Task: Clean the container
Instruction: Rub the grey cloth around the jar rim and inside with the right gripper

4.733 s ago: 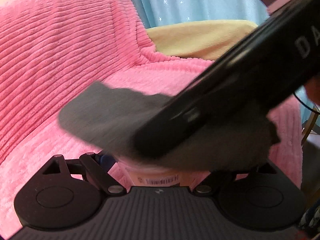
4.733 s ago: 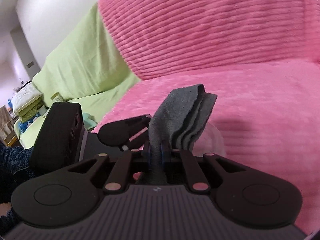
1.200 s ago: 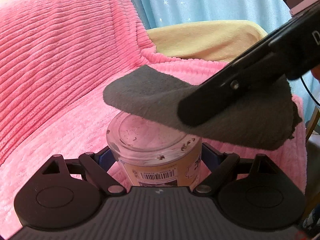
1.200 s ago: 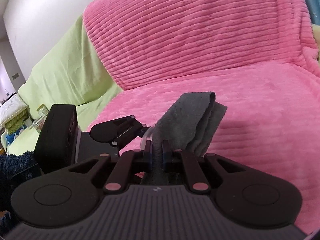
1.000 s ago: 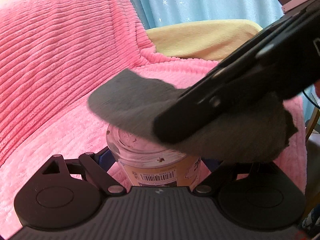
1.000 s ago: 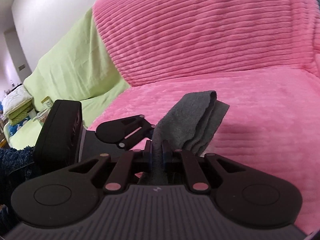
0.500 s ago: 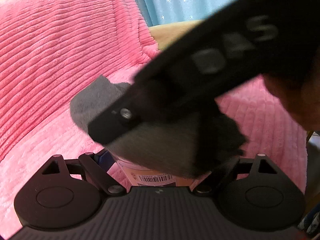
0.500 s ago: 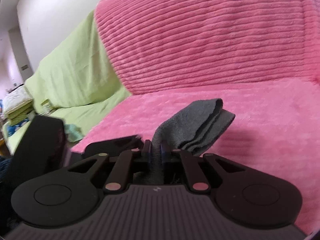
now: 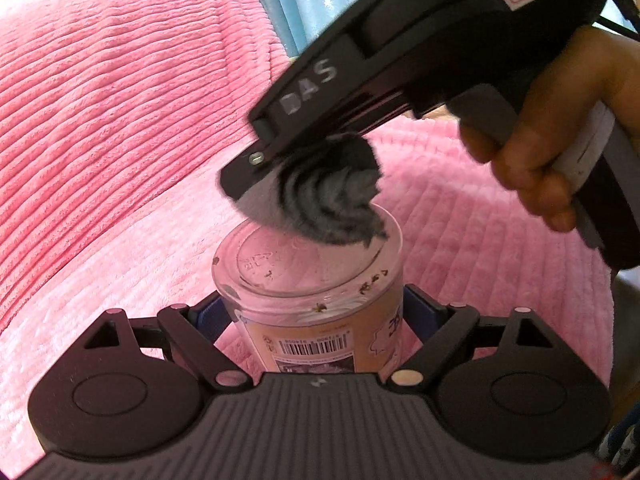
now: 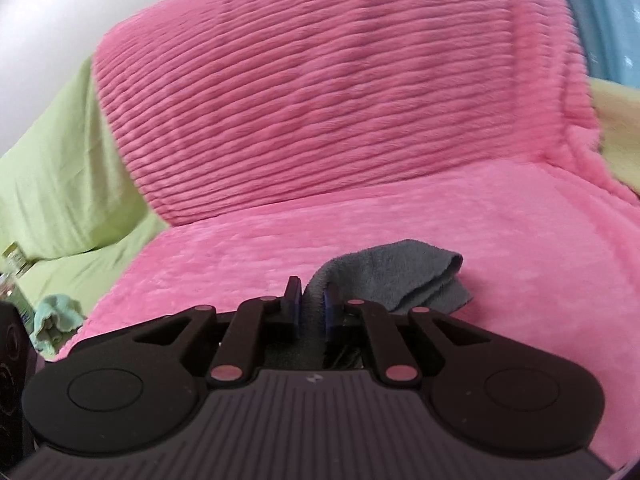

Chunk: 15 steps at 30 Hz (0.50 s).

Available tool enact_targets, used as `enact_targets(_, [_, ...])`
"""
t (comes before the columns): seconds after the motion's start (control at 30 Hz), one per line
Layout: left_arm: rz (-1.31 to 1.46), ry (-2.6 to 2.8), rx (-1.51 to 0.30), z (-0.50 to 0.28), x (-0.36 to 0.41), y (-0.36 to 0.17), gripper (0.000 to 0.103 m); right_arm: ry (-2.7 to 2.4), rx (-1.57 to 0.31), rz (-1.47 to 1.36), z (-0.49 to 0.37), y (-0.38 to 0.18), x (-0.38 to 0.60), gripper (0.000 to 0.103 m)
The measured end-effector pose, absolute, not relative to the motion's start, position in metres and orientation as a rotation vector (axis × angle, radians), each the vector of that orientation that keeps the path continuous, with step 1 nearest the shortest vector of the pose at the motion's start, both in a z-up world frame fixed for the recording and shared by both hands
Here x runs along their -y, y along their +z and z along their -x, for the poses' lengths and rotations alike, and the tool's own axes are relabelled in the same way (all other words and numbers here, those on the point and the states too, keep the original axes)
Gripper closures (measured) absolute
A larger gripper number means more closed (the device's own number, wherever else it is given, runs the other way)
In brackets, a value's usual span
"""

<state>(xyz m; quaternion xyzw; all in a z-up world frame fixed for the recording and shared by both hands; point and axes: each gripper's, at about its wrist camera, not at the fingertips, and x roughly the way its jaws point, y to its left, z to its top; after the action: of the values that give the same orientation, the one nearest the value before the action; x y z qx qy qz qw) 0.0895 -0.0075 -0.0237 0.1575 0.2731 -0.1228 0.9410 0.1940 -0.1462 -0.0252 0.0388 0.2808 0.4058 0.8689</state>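
While the left gripper [image 9: 310, 312] clamps the jar [image 9: 308, 280] upright over the pink blanket [image 9: 120, 120] | right gripper [image 10: 310, 300] pinches grey cloth [image 9: 332, 200], cloth touching jar's far rim | specks remain on near rim, so wiping looks unfinished

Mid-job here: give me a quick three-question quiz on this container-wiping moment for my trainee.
1. True or false: the left gripper is shut on the clear container.
2. What is clamped in the right gripper? A) grey cloth B) sponge C) brush
3. Where does the grey cloth meet the container?

Key
1. True.
2. A.
3. At the far edge of its upward-facing flat end, which carries dark specks.
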Motion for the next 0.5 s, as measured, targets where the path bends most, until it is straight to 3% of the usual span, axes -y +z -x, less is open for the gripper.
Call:
enact_targets(0.2, [-0.333, -0.256, -0.549, -0.088, -0.011, -0.019, 0.015, 0.762, -0.66, -0.093, -0.196, -0.027, 0.179, 0.095])
enact_targets(0.5, [-0.335, -0.264, -0.551, -0.094, -0.003, -0.024, 0.015, 1.048, -0.653, -0.151, -0.163, -0.024, 0.215, 0.095])
